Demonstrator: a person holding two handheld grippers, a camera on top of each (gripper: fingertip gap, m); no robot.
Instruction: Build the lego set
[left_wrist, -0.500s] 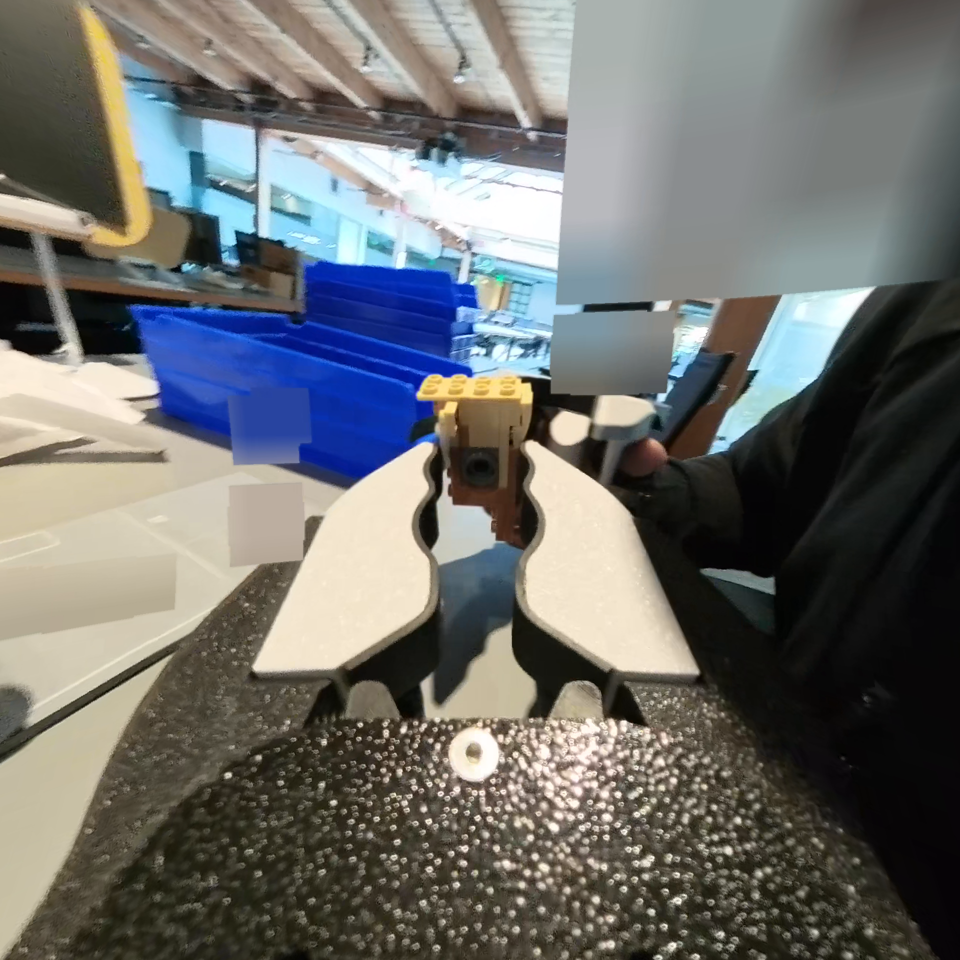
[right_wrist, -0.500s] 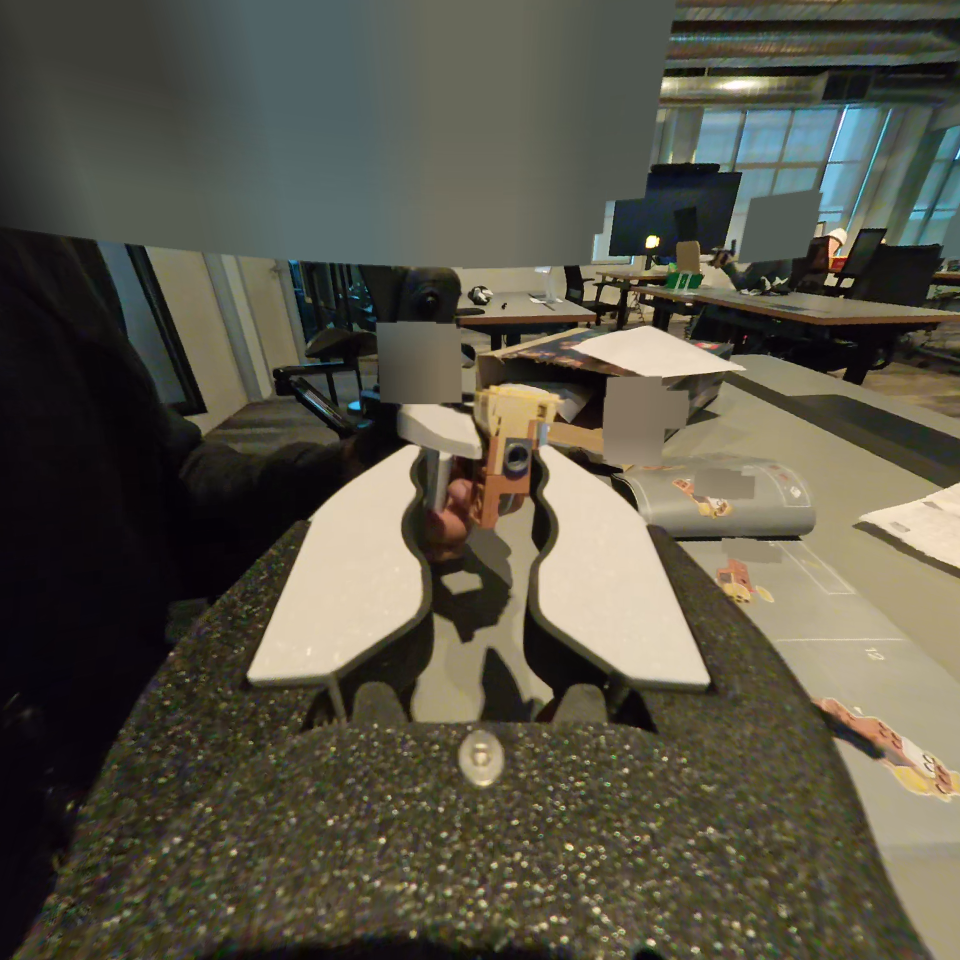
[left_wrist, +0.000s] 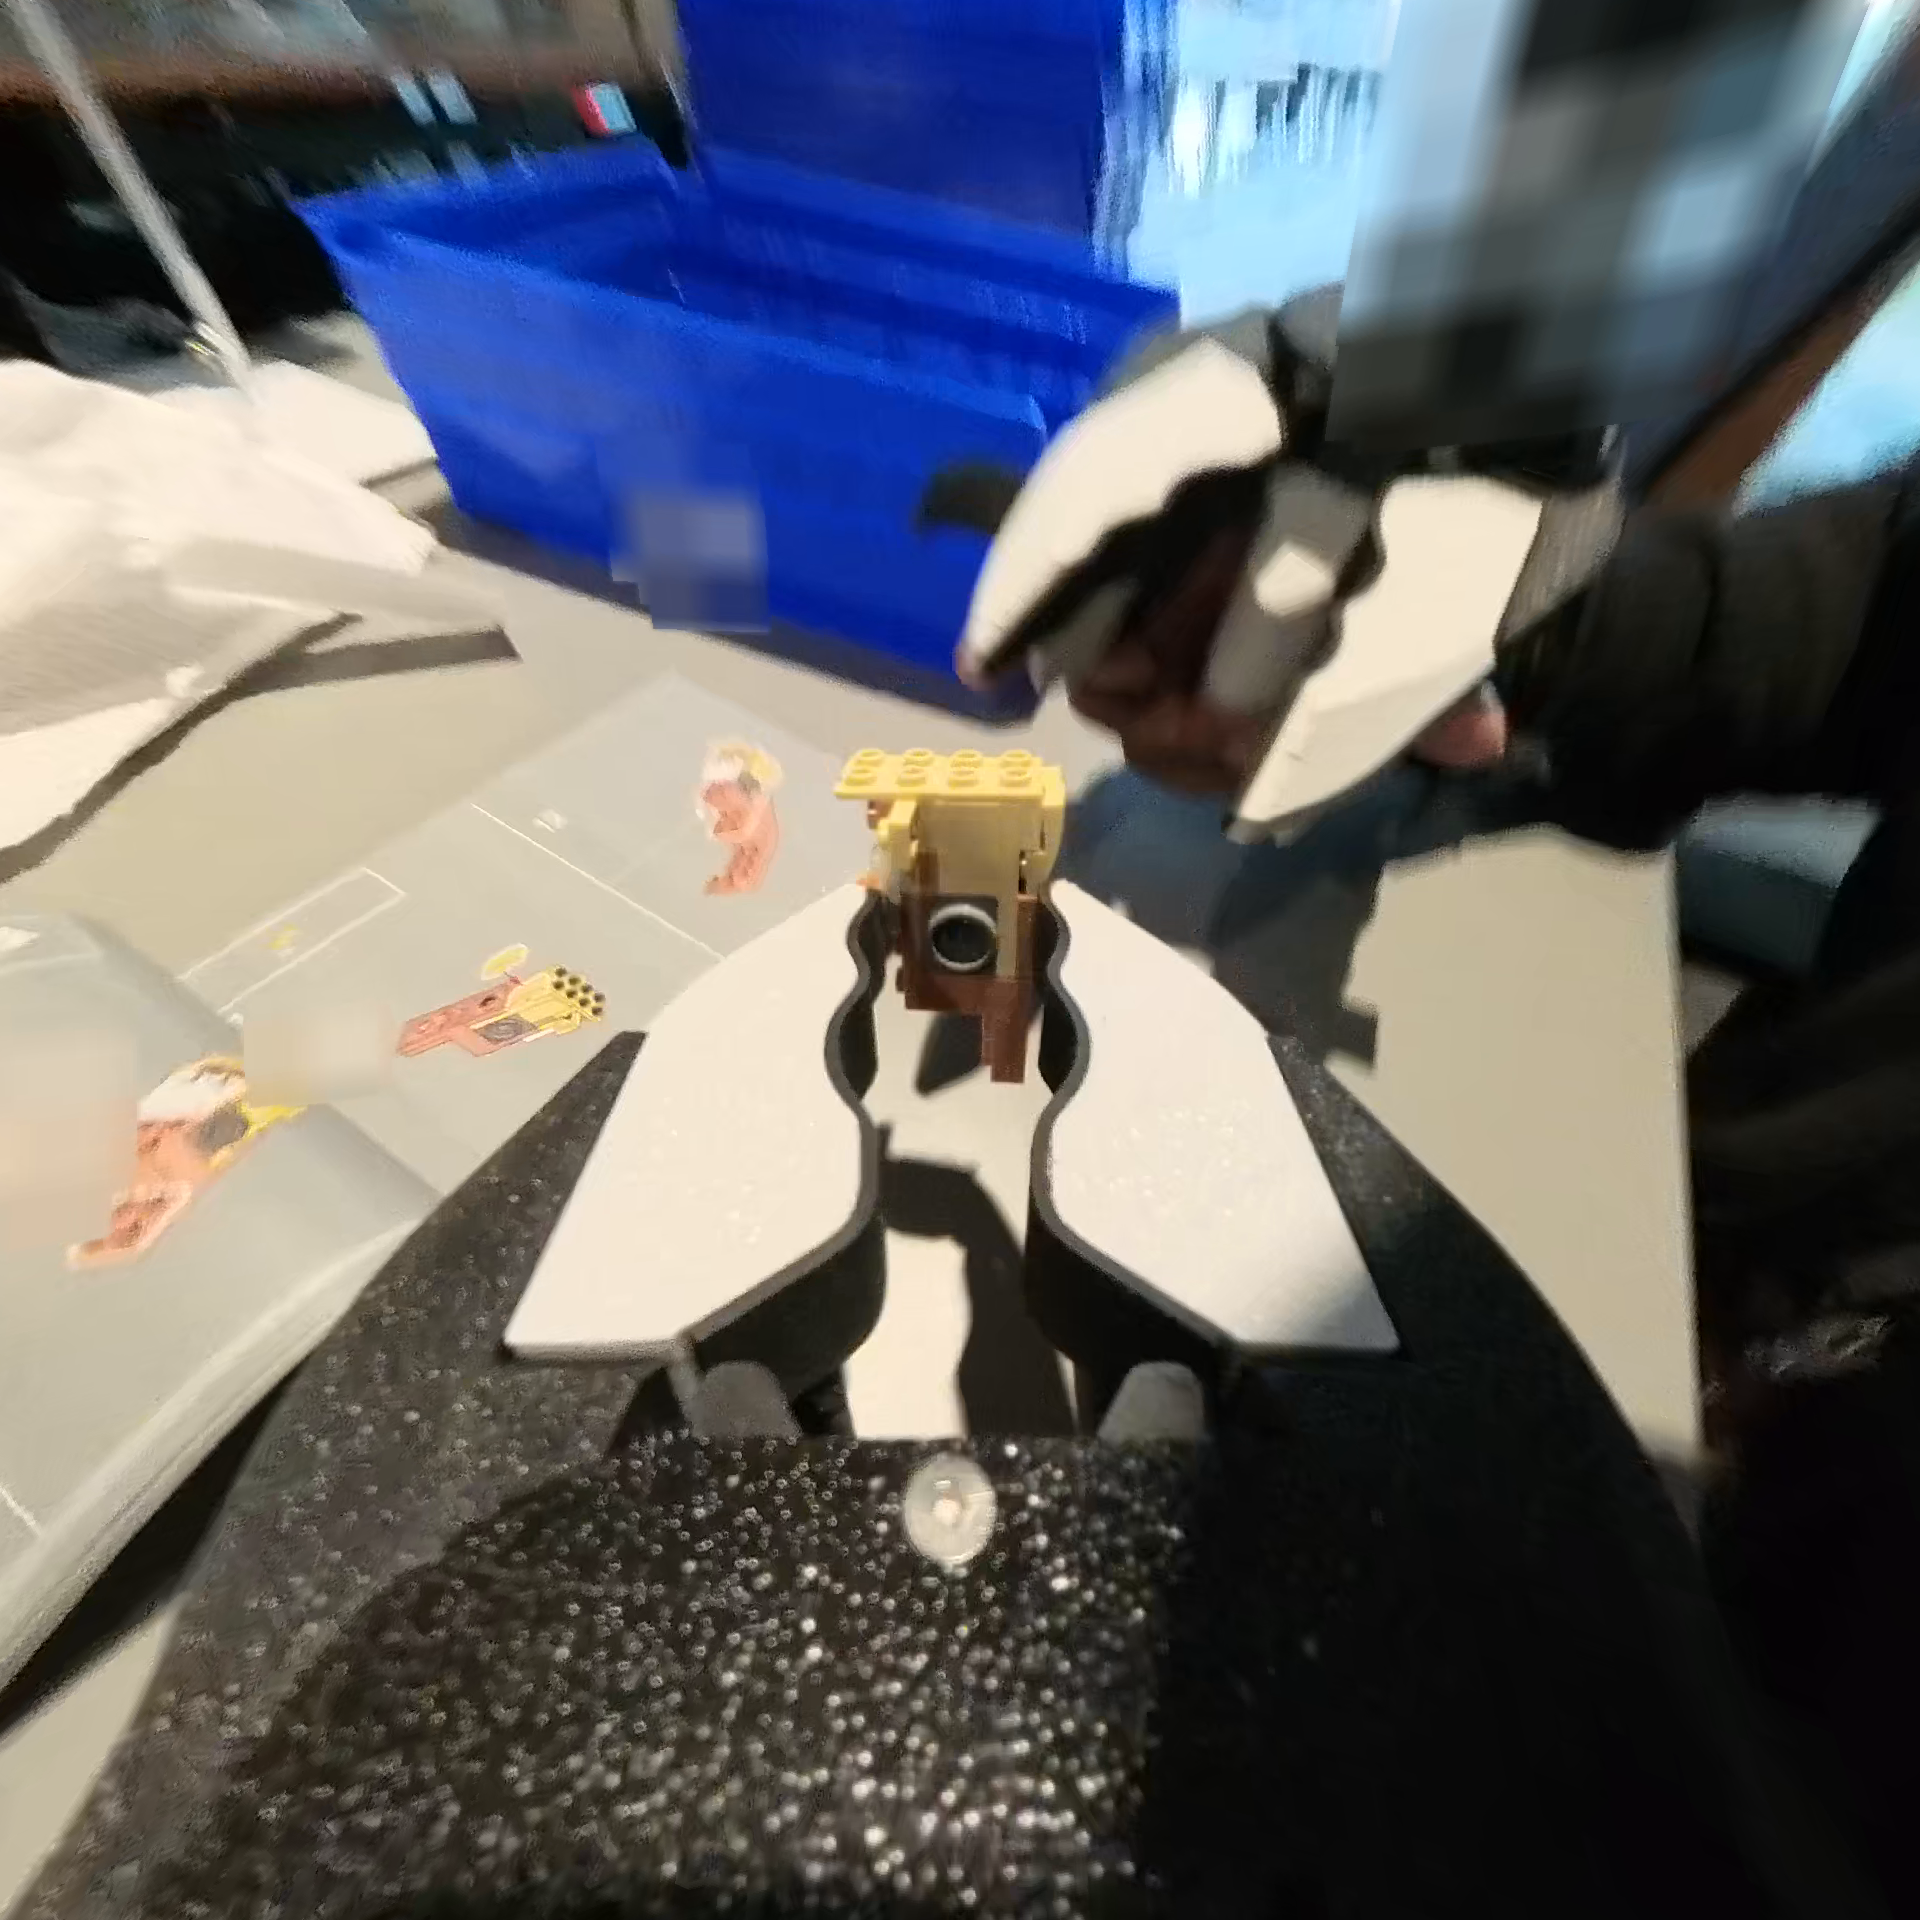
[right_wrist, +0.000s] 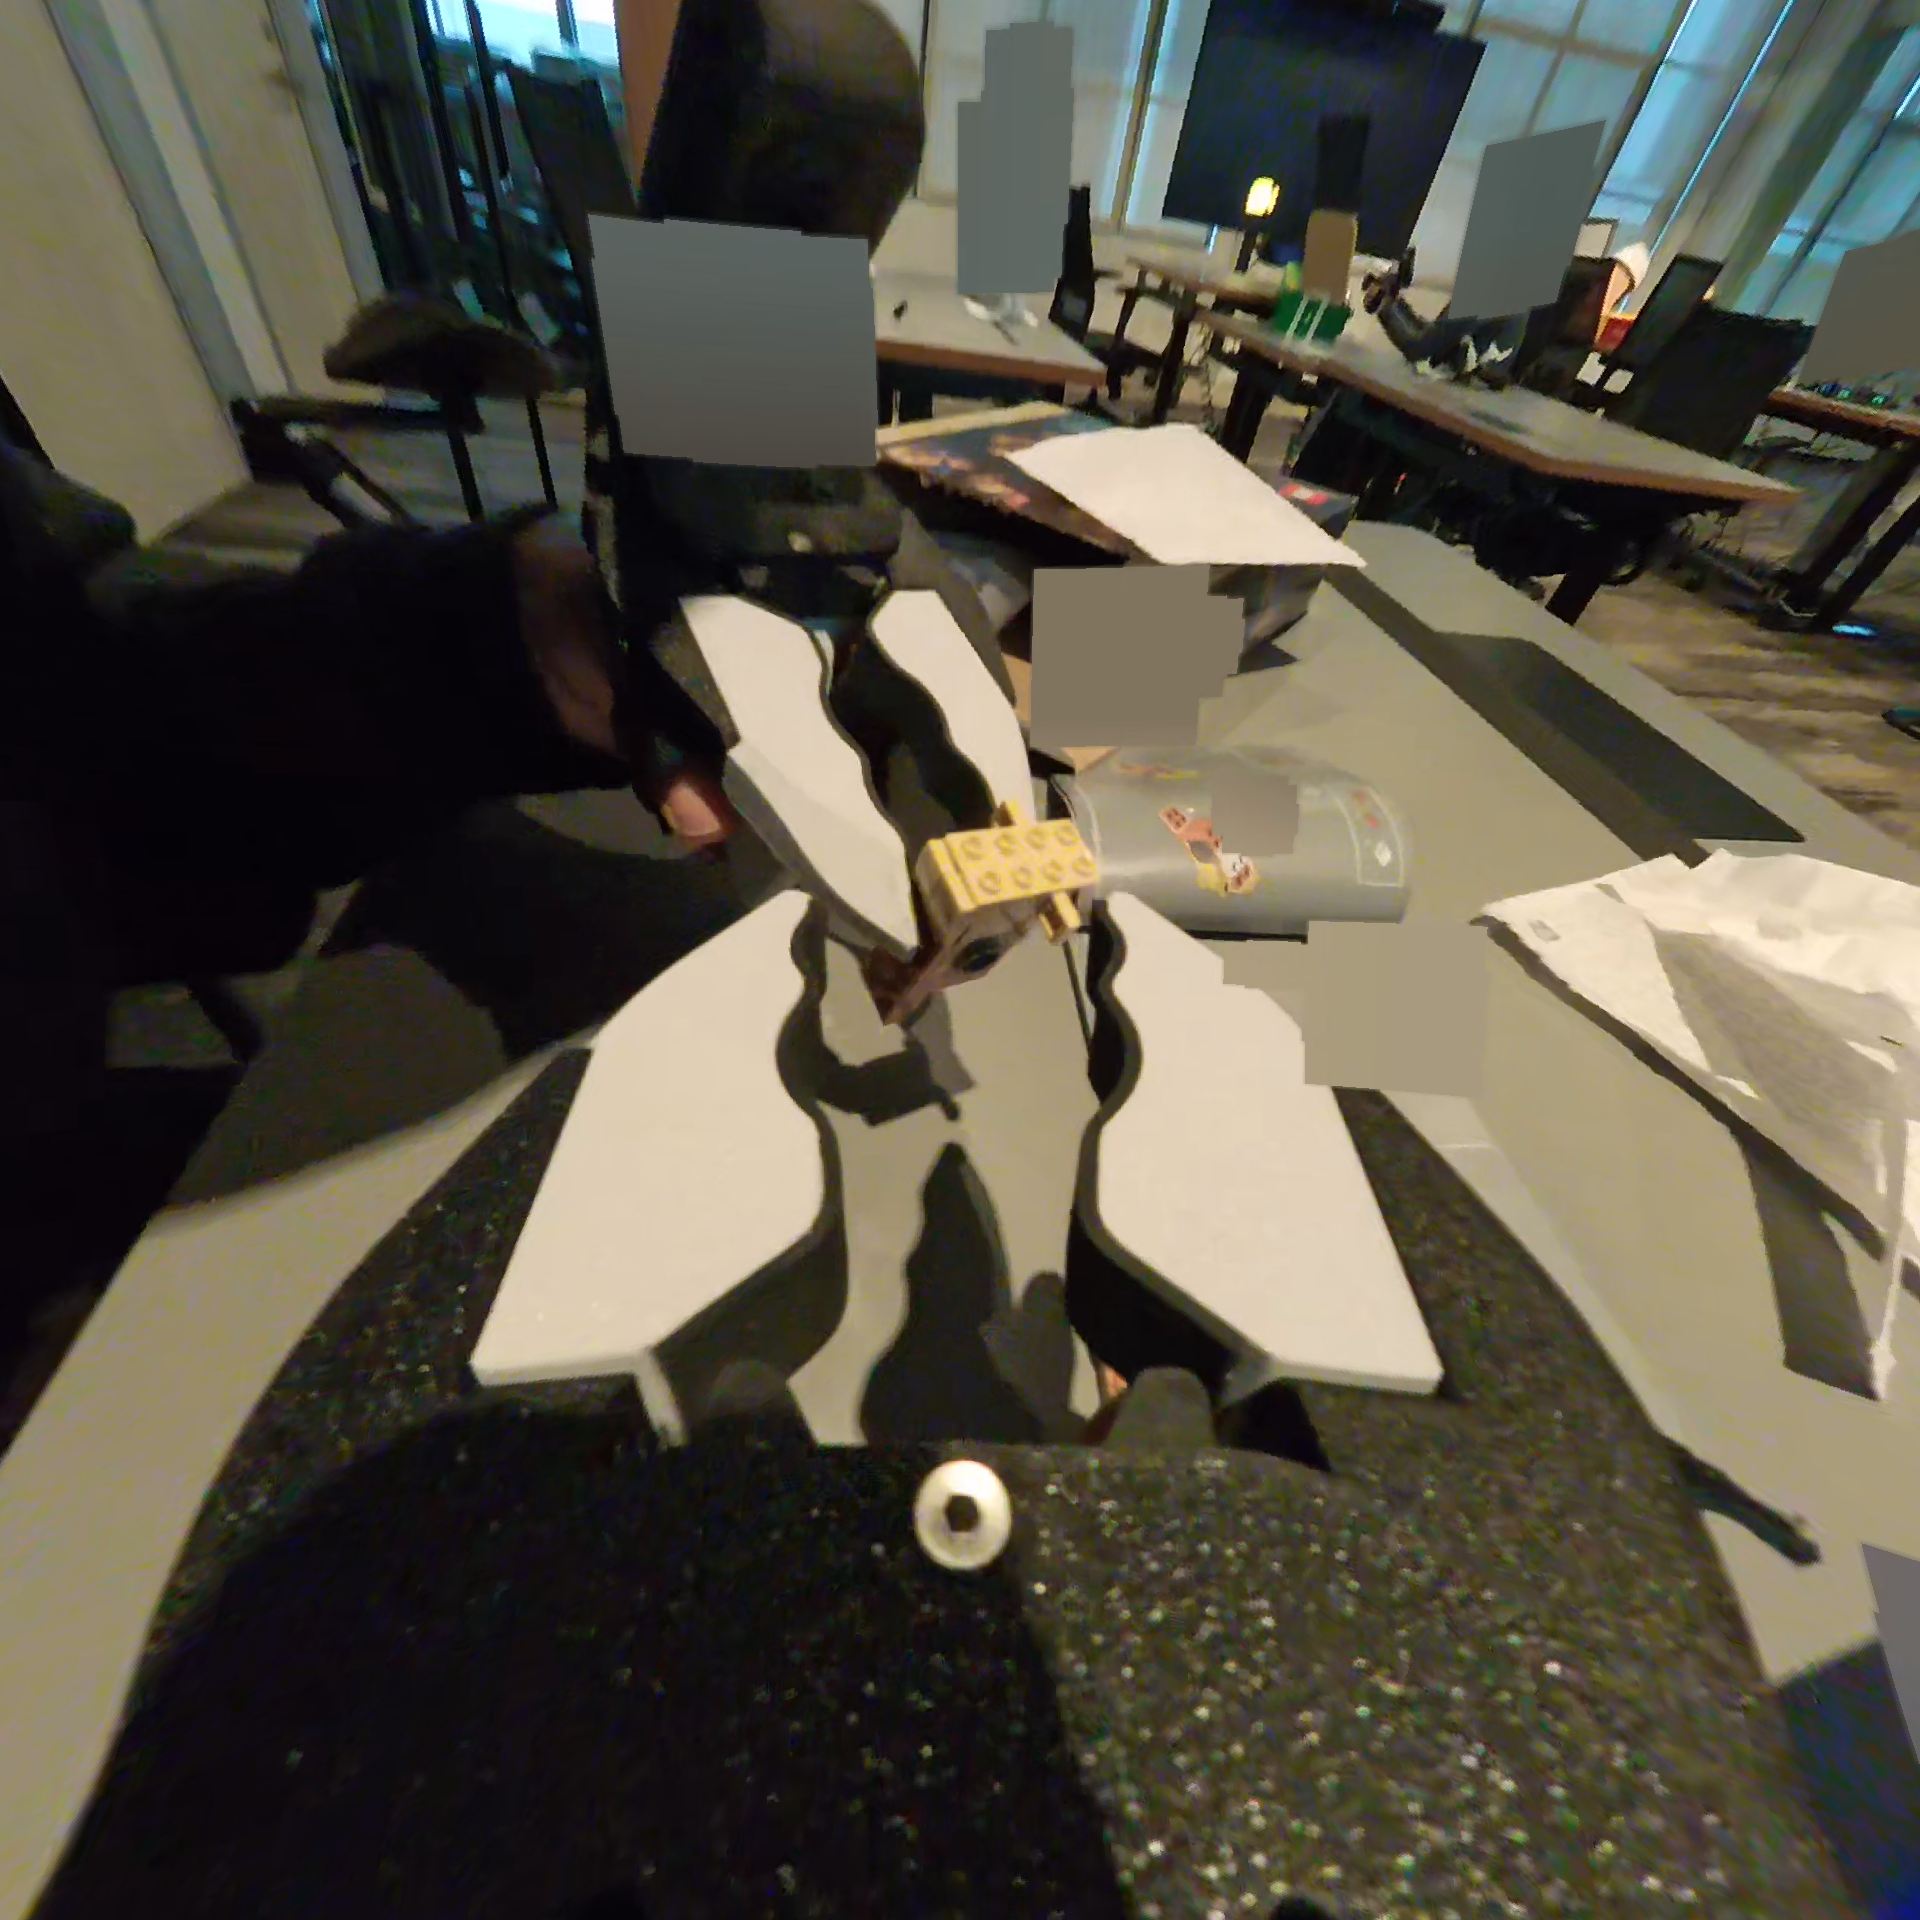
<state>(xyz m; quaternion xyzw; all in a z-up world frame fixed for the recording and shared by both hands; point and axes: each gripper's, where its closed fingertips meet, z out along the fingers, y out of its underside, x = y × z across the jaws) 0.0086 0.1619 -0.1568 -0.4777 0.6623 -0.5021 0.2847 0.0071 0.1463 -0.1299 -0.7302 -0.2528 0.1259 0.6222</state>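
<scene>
Grey counter (left_wrist: 1507, 1091) lies below us. Our left hand-held gripper (left_wrist: 956, 945) clenches the tan-and-brown lego piece (left_wrist: 961, 894) above it; the right hand-held gripper (right_wrist: 951, 940) is spread and empty. We should keep the studs level.

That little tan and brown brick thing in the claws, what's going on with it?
A person is building a lego set with a handheld two-finger gripper in each hand. The left gripper is pinching a small half-built model, brown below with a tan studded plate on top, and holding it above the grey table. The right gripper is open with nothing in it, its fingers either side of the model but not gripping it. An instruction booklet lies open on the table behind.
</scene>
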